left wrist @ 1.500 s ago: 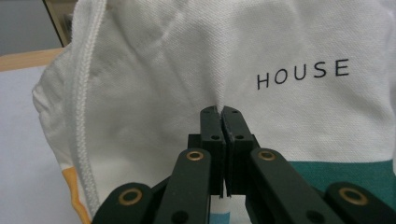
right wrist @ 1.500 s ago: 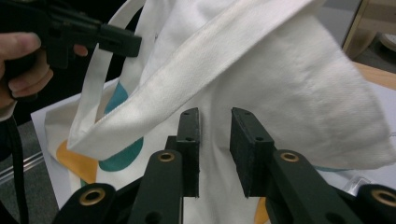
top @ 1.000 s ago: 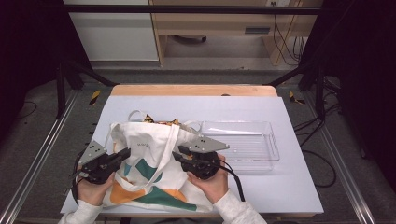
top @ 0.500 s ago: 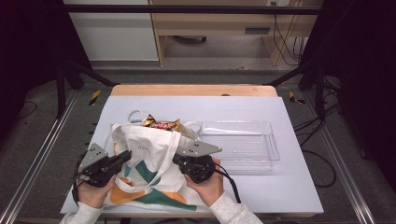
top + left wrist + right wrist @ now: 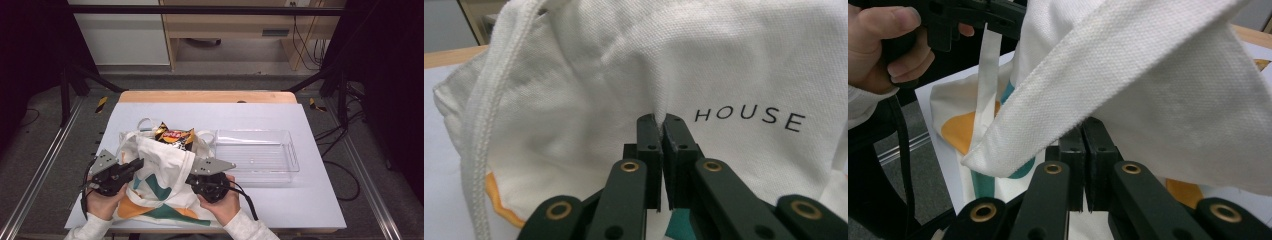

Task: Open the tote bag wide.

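Note:
A white cloth tote bag (image 5: 160, 165) with orange and teal shapes lies on the white table, its mouth facing away from the person. A dark snack packet (image 5: 174, 136) with orange lettering pokes out of that mouth. My left gripper (image 5: 134, 166) is at the bag's left side, shut on a fold of its cloth (image 5: 659, 107) beside the printed word HOUSE (image 5: 749, 117). My right gripper (image 5: 192, 174) is at the bag's right edge, shut on the cloth just under a broad strap (image 5: 1088, 85). The bag's upper layer is raised between the two grippers.
An empty clear plastic tray (image 5: 260, 155) sits right of the bag, close to my right gripper. A strap loop (image 5: 145, 122) lies on the table behind the bag. In the right gripper view, the other hand (image 5: 883, 45) grips the left gripper.
The bag's upper layer has been drawn back toward the person and lifted, and more of the snack packet shows at the mouth. The right gripper shifted a little; the left stayed put.

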